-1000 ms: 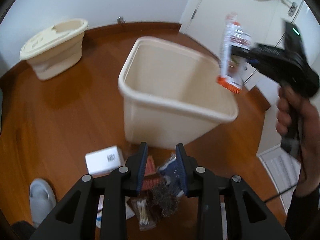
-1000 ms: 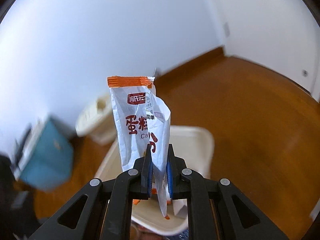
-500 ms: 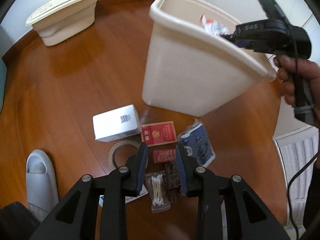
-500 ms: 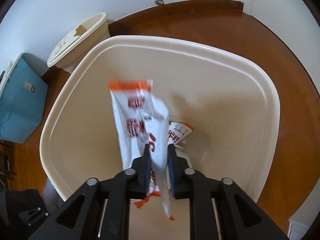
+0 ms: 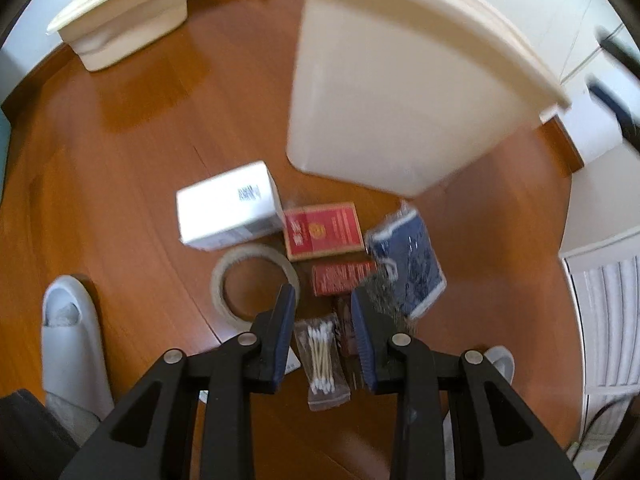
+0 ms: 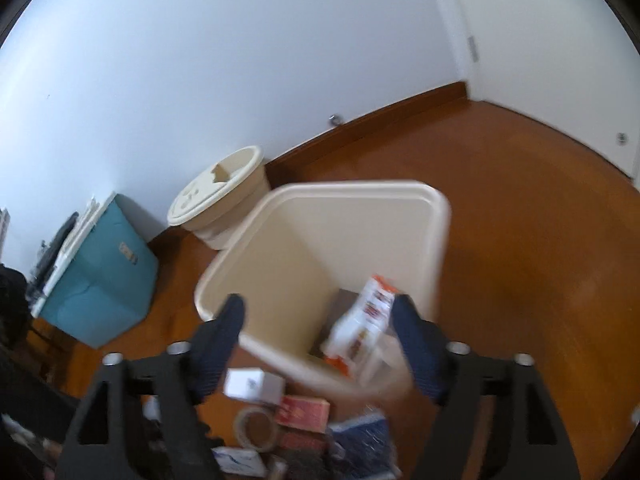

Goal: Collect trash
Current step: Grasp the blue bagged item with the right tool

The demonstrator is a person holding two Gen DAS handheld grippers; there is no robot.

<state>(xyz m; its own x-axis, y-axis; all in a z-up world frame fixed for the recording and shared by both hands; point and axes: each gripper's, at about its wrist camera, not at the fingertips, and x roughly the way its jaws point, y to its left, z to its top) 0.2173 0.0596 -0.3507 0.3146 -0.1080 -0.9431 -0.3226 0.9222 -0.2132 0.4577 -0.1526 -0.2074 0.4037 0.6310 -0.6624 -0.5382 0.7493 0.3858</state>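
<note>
A cream bin [image 5: 392,92] stands on the wooden floor; it also shows in the right wrist view [image 6: 304,252]. The white-and-orange wrapper [image 6: 366,320] lies inside it. My right gripper [image 6: 320,332] is open and empty above the bin's near rim. My left gripper [image 5: 322,312] is open above the trash pile: a cotton-swab bag [image 5: 322,356], a small red box [image 5: 342,278], a red pack [image 5: 322,230], a blue packet [image 5: 408,268], a tape roll [image 5: 254,278] and a white box [image 5: 228,210].
A second cream bin with a lid [image 5: 120,24] stands by the wall. A teal box [image 6: 100,268] sits left of it. A grey slipper [image 5: 70,340] lies at the left. A white vent [image 5: 608,312] is at the right.
My right gripper has opened and let the wrapper drop into the bin, then pulled back and up. My left gripper has come lower over the trash pile.
</note>
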